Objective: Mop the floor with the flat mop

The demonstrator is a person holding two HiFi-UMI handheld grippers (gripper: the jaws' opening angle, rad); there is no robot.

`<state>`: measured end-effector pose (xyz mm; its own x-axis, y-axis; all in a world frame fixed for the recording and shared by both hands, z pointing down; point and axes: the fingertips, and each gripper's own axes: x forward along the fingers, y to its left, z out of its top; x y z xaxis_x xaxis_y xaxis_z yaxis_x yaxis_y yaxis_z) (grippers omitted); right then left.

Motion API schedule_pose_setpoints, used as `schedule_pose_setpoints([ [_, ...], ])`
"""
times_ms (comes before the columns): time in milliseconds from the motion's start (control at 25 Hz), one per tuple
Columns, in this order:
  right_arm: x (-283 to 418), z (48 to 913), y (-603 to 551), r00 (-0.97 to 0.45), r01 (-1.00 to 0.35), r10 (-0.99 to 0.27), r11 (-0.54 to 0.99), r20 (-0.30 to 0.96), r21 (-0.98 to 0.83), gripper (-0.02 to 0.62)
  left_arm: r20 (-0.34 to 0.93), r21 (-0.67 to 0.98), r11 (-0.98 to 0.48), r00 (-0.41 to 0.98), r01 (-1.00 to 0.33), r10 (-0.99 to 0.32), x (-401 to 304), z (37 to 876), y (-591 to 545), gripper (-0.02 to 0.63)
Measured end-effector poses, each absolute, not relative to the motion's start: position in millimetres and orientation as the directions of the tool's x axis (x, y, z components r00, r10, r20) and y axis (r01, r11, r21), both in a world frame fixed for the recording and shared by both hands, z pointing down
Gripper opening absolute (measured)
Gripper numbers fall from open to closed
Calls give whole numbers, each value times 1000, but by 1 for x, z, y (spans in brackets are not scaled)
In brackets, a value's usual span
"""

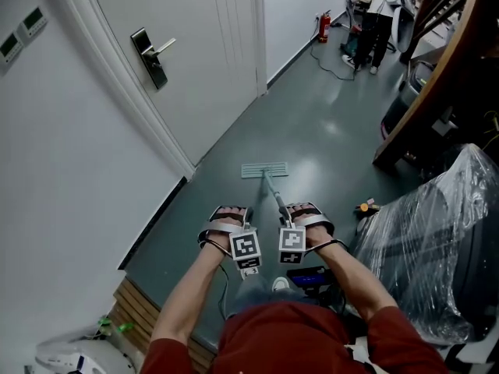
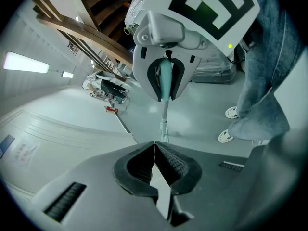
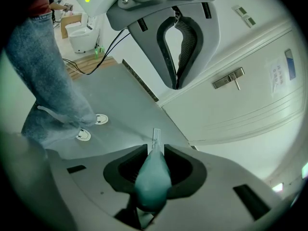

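The handle [image 3: 153,177] of the flat mop [image 1: 265,170] was clamped only by the right gripper [image 3: 155,150], the left gripper [image 2: 155,148] being shut empty, so it could be twisted off the floor [image 1: 327,123] by a one-handed push.

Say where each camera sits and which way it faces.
Head view: on the person's head, looking steeply down at the flat mop; forearms, left gripper, right gripper show.
Left gripper view: on the left gripper, fingers shut empty, facing the right gripper; jeans, shoes show.
Right gripper view: on the right gripper, fingers gripping the mop handle, facing the left gripper and door; jeans show.
Shared: both gripper views show the mop handle.
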<state>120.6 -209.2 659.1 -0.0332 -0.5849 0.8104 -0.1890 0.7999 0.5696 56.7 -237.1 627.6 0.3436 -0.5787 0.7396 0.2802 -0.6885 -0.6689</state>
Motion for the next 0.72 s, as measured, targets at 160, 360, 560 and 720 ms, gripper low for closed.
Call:
schedule_pose_setpoints([
  [160, 129, 662, -182, -45, -192, -586, 800, 809, 569, 118, 747, -661, -696, 331, 279, -577, 66, 628, -209, 17],
  [360, 139, 664, -147, -59, -188, -586, 802, 808, 567, 118, 757, -649, -713, 324, 265, -568, 76, 626, -171, 17],
  [560, 139, 661, -121, -68, -199, -595, 794, 801, 574, 118, 760, -646, -715, 318, 268, -567, 76, 624, -141, 17],
  [720, 127, 655, -99, -97, -243, -600, 788, 794, 566, 118, 760, -644, -717, 329, 268, -560, 70, 623, -118, 17],
])
